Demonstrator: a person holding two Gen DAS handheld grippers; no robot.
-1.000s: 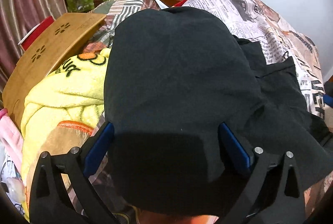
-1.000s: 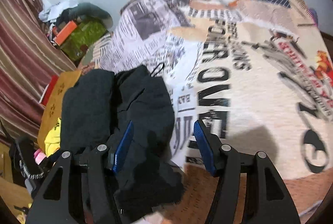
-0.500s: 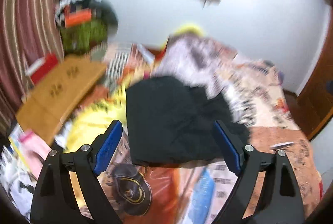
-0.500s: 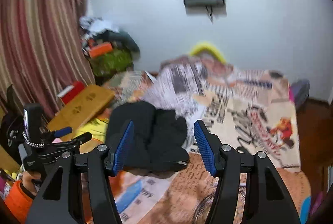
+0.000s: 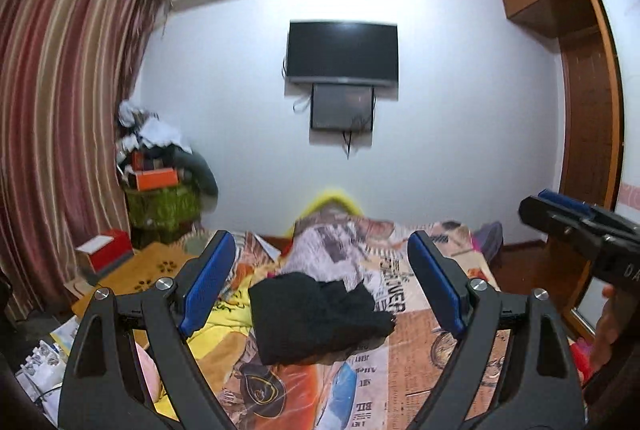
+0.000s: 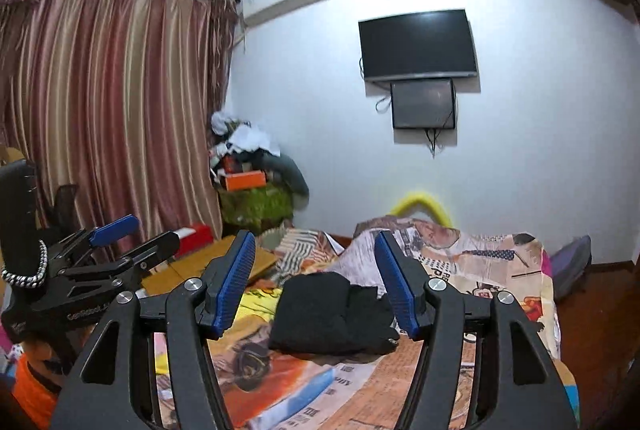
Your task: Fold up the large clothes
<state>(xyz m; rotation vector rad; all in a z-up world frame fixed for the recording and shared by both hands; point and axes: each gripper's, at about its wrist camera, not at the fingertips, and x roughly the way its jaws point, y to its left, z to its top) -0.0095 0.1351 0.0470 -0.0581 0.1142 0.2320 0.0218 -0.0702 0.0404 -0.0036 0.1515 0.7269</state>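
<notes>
Lying folded on the printed bedspread (image 5: 416, 362), the black garment (image 5: 316, 314) sits apart from both: the left hand-held gripper (image 5: 322, 286) spread wide and empty, the right hand-held gripper (image 6: 316, 284) opening, nothing between.

The right hand-held gripper (image 5: 560, 208) enters the left wrist view from the right edge, its body cut off there, so its jaw gap cannot be read in that view. The black garment's (image 6: 332, 314) folds merge into one dark mass (layers cannot be counted). The yellow thing (image 6: 422, 206) behind the bed (image 6: 500, 262) is blurred, mostly hidden. The corner pile (image 5: 160, 158) is too small to sort.
</notes>
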